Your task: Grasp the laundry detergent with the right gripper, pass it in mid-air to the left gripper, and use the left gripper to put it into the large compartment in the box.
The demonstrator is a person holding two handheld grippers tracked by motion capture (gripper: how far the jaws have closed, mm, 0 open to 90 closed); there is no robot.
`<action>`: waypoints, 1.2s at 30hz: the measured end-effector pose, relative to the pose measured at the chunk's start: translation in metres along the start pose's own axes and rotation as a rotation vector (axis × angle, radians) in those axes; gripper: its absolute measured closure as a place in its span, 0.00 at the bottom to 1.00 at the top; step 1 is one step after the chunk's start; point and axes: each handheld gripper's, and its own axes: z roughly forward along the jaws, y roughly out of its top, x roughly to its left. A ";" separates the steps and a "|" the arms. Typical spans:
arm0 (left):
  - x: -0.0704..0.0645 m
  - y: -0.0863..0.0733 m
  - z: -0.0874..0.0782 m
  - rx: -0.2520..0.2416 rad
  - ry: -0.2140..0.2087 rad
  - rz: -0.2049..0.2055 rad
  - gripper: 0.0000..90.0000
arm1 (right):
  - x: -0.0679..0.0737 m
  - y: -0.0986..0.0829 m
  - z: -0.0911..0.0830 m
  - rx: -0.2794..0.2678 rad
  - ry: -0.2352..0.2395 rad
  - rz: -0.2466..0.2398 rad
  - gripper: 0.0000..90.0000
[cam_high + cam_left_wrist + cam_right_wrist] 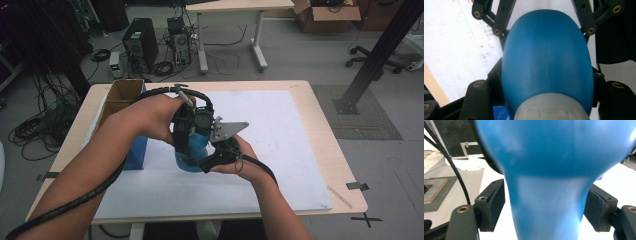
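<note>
Apparently both tools hold one blue bottle (196, 145) above the middle of the bench (320, 150), the left tool (186, 131) closed around its wide body, the right tool (220, 152) around its narrow neck, so next probably calls for steady twisting.
</note>
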 end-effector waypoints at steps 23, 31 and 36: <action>0.007 0.005 -0.013 0.012 0.006 0.014 0.43 | -0.006 -0.006 -0.018 -0.025 -0.045 0.030 0.00; 0.011 0.001 -0.020 0.018 0.005 -0.033 0.43 | -0.008 -0.006 -0.042 -0.004 -0.049 0.021 0.00; 0.015 -0.003 -0.024 0.024 -0.014 -0.100 0.43 | -0.013 -0.003 -0.059 0.058 -0.065 0.010 0.00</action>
